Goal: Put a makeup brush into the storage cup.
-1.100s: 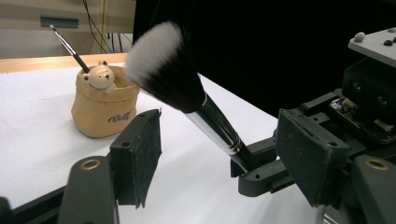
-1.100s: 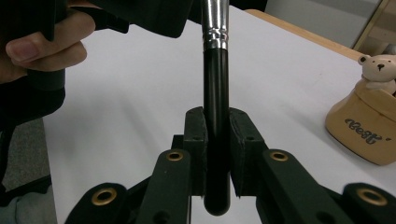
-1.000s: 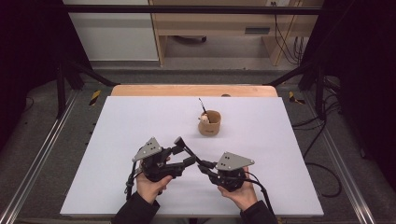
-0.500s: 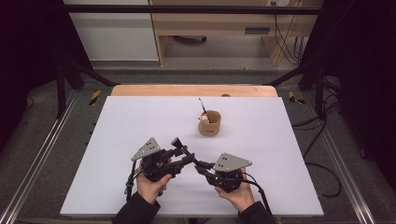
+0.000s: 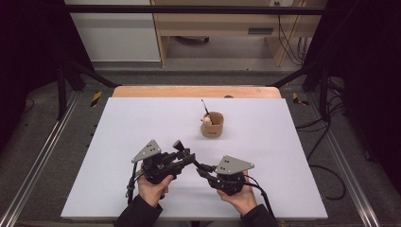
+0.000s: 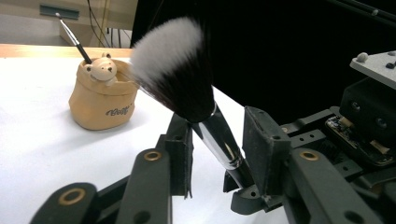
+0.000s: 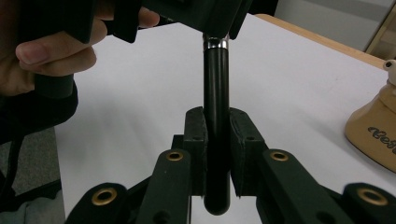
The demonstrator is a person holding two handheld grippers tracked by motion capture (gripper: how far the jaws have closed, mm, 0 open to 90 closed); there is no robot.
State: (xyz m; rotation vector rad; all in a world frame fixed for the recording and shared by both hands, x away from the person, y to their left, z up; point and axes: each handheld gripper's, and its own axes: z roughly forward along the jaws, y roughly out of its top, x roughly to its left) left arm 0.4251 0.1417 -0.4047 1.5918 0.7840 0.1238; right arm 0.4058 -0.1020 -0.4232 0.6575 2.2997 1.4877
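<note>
- Nearest the person, the right gripper [image 7: 217, 154] is clamped on the black handle of a makeup brush [image 7: 216, 112]; in the right gripper view the handle stands between its pads with the butt end poking out below them
- The brush's long axis runs from that grip up and away toward the left gripper [image 6: 219, 154], so the handle end lies with the right hand and the bristle end with the left
- In the left gripper view the silver ferrule passes between the left jaws, which have just been closing; the left pad looks to be against the ferrule, while a gap is visible on the right side, so I judge it not yet a firm hold
- From the high view the two grippers [image 5: 184, 158] [image 5: 203, 171] meet nose to nose near the front of the white table [image 5: 118, 123], the brush bridging them
- Farther back, well apart from both hands, sits a tan pouch-shaped holder [image 5: 212, 124] with a thin brush [image 5: 204, 106] standing in it
- The left hand is the one nearer the holder, so a handover would suit carrying the brush there bristles up
</note>
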